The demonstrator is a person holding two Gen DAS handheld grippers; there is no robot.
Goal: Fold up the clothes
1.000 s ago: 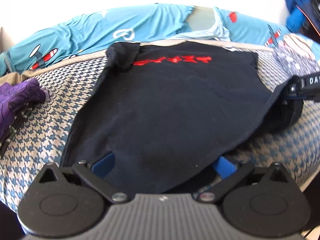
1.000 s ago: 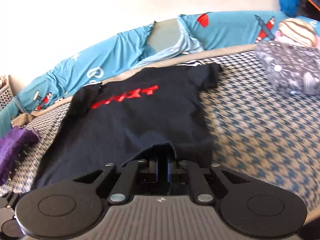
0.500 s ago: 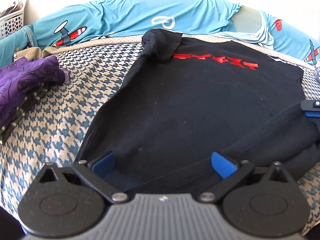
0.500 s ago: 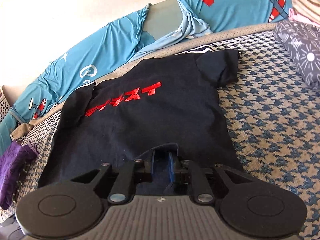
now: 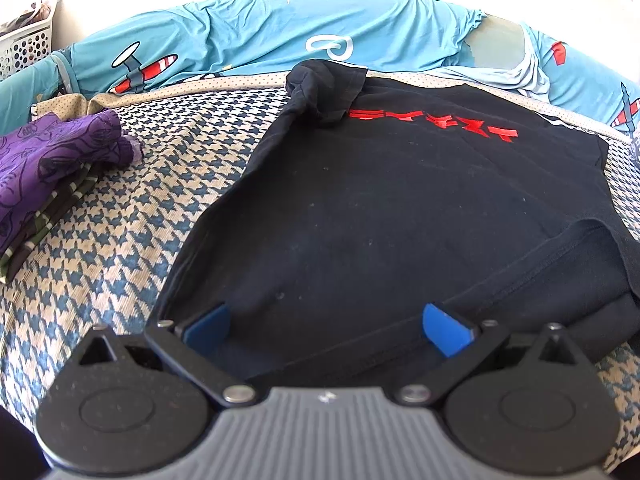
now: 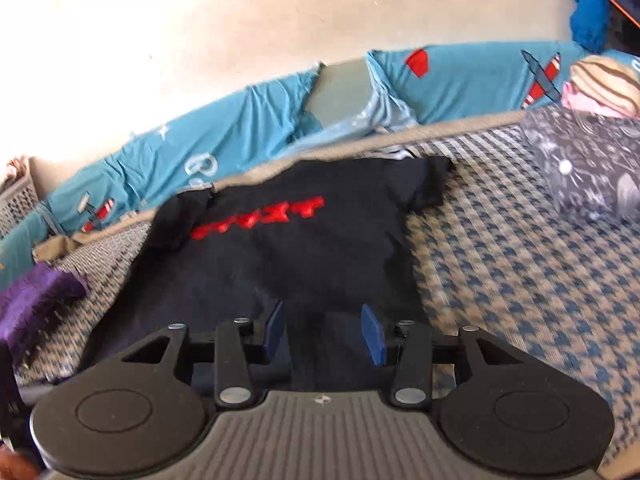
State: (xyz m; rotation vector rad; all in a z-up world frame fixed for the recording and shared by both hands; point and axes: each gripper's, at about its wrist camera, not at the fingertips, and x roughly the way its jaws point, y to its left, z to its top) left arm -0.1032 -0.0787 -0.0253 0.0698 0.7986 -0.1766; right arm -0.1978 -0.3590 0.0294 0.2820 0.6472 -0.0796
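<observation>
Black t-shirt (image 5: pixel 380 216) lies flat on the houndstooth bedspread (image 5: pixel 120 248), bare cover to its right (purple clothes (image 5: pixel 48 160) on the left). We hold our left gripper (image 5: pixel 326 326) spread wide over its near hem; our right gripper (image 6: pixel 324 330) gapes too, empty.
</observation>
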